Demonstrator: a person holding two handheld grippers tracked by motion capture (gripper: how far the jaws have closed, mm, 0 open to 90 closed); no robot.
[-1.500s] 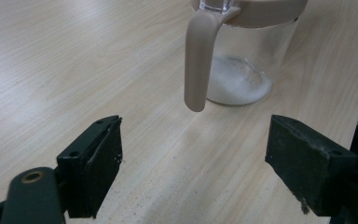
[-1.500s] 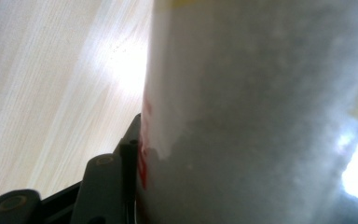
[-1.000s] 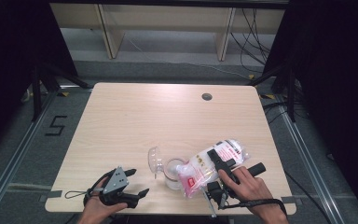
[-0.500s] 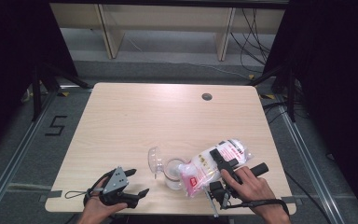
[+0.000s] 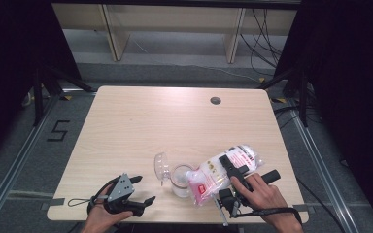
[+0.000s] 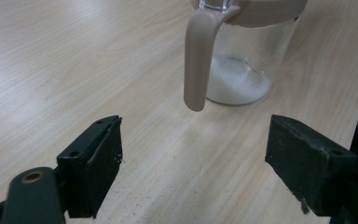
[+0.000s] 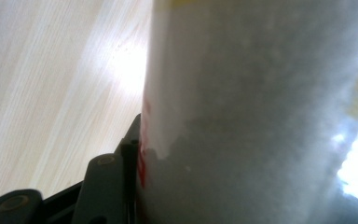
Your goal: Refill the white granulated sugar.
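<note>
While the right gripper clamps across the middle of a clear bag of white powder, the bag lies tilted over the open jar, its red-labelled lower end hanging at the jar's mouth. In the right gripper view the bag presses flat against the one visible jaw, so the grip looks firm; the other jaw is hidden behind the bag.

The jar stands upright near the front edge of the table, a little white powder settled in its bottom. Its clear lid is swung open to the left. In the left gripper view a beige strap hangs down from the jar's beige collar; whether it touches the glass is hard to tell from here.

The left gripper rests low at the front left of the table, close to the edge, its jaws spread wide with nothing between them, pointed toward the jar and well apart from it.

Both hands work along the front edge. Behind them the tabletop is open wood back to the round grommet near the far edge. The bag's upper end reaches toward the right edge with some room left.
</note>
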